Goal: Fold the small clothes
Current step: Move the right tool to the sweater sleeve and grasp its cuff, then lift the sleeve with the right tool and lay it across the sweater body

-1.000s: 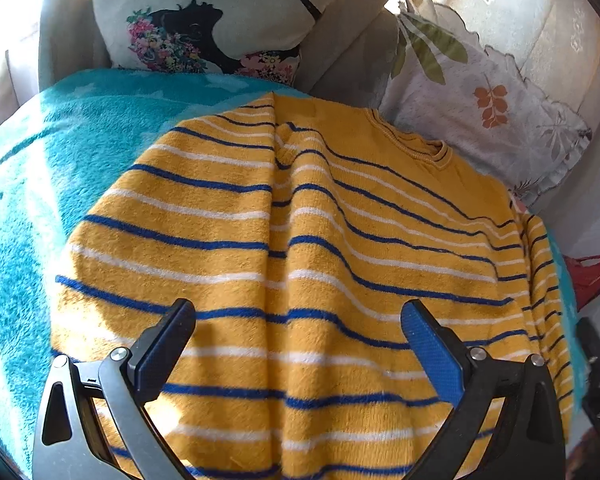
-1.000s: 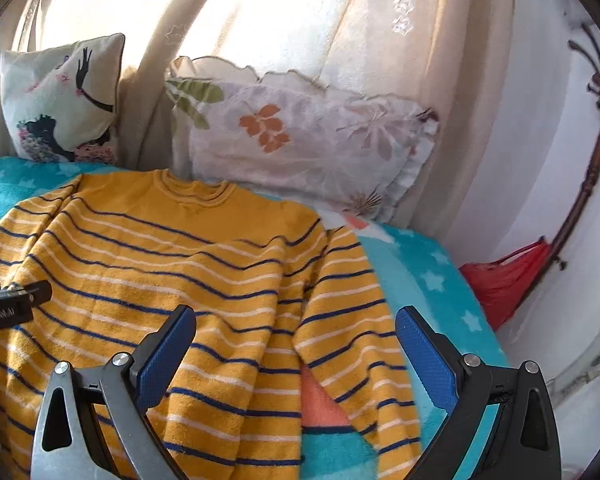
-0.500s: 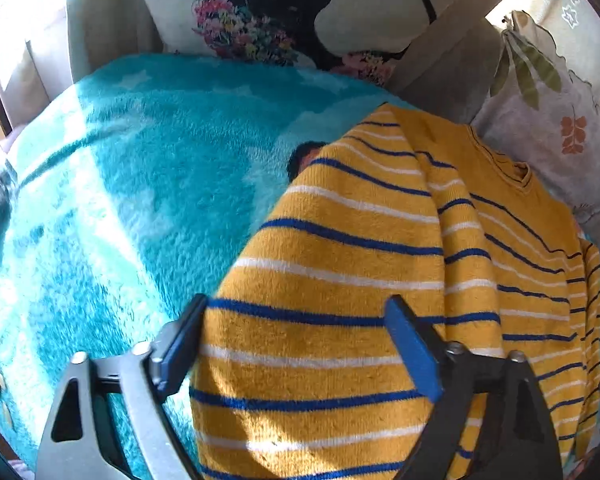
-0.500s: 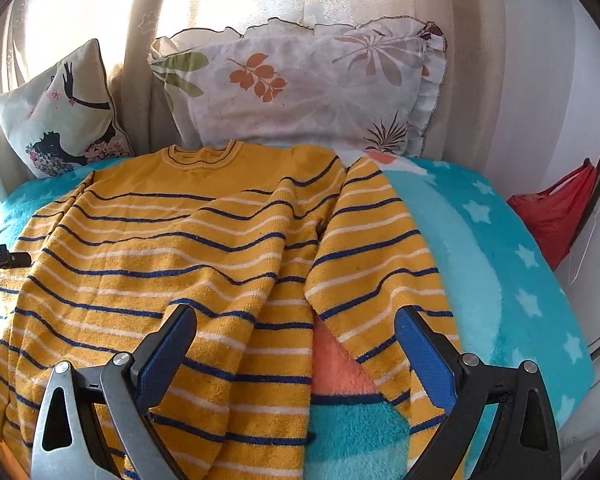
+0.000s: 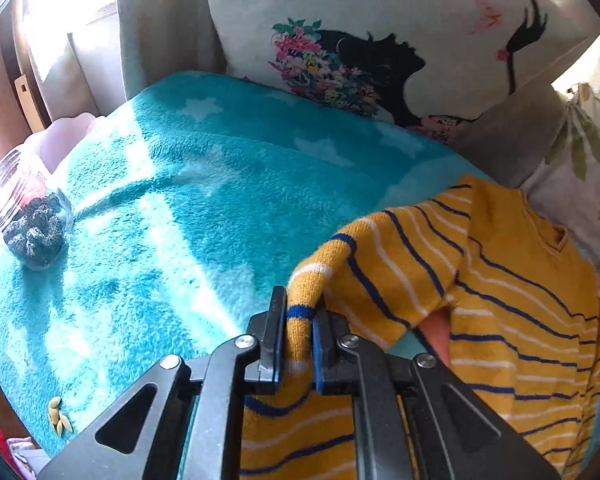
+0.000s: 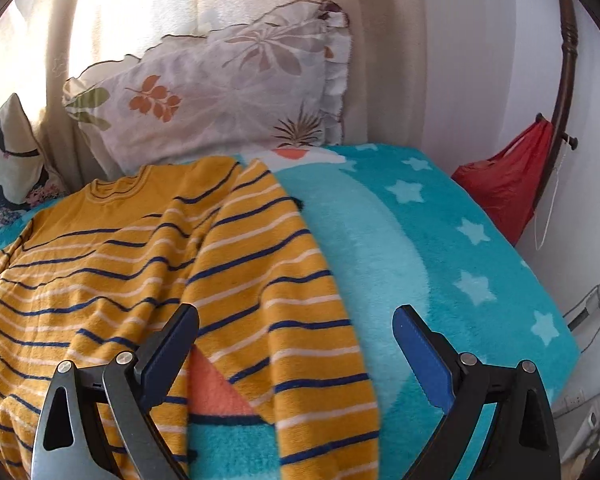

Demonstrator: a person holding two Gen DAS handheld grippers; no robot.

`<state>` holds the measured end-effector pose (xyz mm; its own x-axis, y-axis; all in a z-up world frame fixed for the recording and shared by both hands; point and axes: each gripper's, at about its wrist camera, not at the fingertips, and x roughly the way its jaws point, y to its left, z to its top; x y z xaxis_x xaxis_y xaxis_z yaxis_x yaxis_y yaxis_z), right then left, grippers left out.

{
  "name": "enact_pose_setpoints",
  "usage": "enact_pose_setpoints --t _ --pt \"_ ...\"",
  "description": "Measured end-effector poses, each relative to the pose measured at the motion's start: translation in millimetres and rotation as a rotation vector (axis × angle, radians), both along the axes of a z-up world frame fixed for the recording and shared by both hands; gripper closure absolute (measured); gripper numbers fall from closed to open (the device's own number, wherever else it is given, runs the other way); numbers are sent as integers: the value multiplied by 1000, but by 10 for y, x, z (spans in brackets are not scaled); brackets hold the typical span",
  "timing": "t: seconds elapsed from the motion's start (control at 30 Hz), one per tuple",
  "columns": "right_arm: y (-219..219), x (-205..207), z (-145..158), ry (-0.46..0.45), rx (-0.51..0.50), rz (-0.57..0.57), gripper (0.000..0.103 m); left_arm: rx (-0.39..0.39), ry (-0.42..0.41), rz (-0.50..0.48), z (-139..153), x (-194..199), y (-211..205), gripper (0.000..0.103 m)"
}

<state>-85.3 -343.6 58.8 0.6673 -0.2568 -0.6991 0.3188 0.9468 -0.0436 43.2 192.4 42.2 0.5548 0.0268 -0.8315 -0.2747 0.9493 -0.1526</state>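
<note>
Our right gripper (image 6: 296,344) gapes wide above the striped sweater's (image 6: 112,280) sleeve (image 6: 296,280) on the blanket (image 6: 440,248).

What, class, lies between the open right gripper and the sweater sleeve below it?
Nothing visible. The right gripper hangs open directly over the striped sweater's sleeve, with no object between them. The left gripper has just been closing and now pinches the other sleeve's cuff.
</note>
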Motion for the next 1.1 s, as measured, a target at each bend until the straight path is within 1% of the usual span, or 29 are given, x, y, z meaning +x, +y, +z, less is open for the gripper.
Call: enact_pose_setpoints --t 0.03,0.1,0.13,0.17,0.2,0.23,0.27,0.3,0.33,0.37,0.4,0.43,0.47,0.5,0.53,0.6,0.63,0.67,0.7,0.73,0.77,0.83,0.9,0.93,0.97,1.0,1.03,1.07,1.1 --pt "-102 -13 -27 15 13 -14 3 -17 -24 -11 70 -112 -40 89" --pt "-259 -42 -93 44 40 -36 3 -65 -74 -35 197 -354 -76 77" --pt "-317 -62 -131 54 51 -43 3 -89 -100 -47 255 -469 -102 74" --pt "-344 -76 -170 65 54 -44 3 -107 -121 -59 309 -602 -143 69" --pt "-353 -80 -232 92 57 -35 3 -121 -143 -77 355 -734 -187 64" --pt "-347 -79 -298 121 71 -14 3 -132 -162 -100 395 -858 -244 63" --pt "-336 -81 -356 148 95 13 8 -137 -176 -125 428 -955 -309 59" --pt "-311 -86 -428 181 142 62 18 -139 -187 -150 443 -1054 -377 56" --pt "-281 -105 -454 190 159 97 34 -141 -192 -174 446 -1137 -450 55" --pt "-250 -144 -428 177 142 130 69 -145 -189 -196 439 -1205 -524 55" --pt "-266 -136 -408 198 181 181 86 -150 -181 -220 417 -1249 -587 55" --pt "-347 -131 -371 203 216 185 90 -157 -169 -245 387 -1287 -645 55" --pt "-440 -121 -329 201 226 169 90 -162 -161 -265 355 -1325 -694 55" --pt "-570 -110 -267 194 195 129 90 -163 -159 -281 325 -1367 -742 55" --pt "-716 -100 -197 185 118 65 90 -159 -157 -292 284 -1383 -788 55" --pt "-969 -50 -132 190 -79 -83 89 -150 -144 -309 203 -1415 -859 55" --pt "-1121 -15 -149 219 -185 -184 86 -153 -132 -313 147 -1421 -886 55" --pt "-1201 17 -152 238 -219 -235 79 -158 -114 -316 89 -1427 -904 55" --pt "-1256 -24 -138 233 -190 -258 77 -164 -94 -316 27 -1428 -915 55" --pt "-1225 -101 -96 194 -128 -235 69 -172 -73 -316 -38 -1434 -926 55" --pt "-1144 -168 -63 161 -74 -193 54 -178 -51 -319 -110 -1442 -945 55" --pt "-828 -311 -41 106 68 -30 39 -197 -4 -330 -264 -1473 -996 55" --pt "-488 -377 -125 101 258 171 39 -193 17 -339 -381 -1533 -1071 54" --pt "-281 -403 -215 116 369 280 39 -161 -1 -341 -390 -1586 -1121 53" --pt "-126 -408 -284 133 435 352 39 -130 -12 -350 -391 -1634 -1177 50" --pt "33 -426 -363 149 472 411 39 -113 -18 -361 -396 -1680 -1235 45" --pt "188 -435 -431 161 484 452 39 -108 -24 -362 -402 -1725 -1283 42" --pt "296 -437 -489 171 474 477 39 -103 -27 -354 -417 -1772 -1327 40" --pt "459 -444 -570 192 436 498 39 -84 -32 -347 -421 -1801 -1363 40"
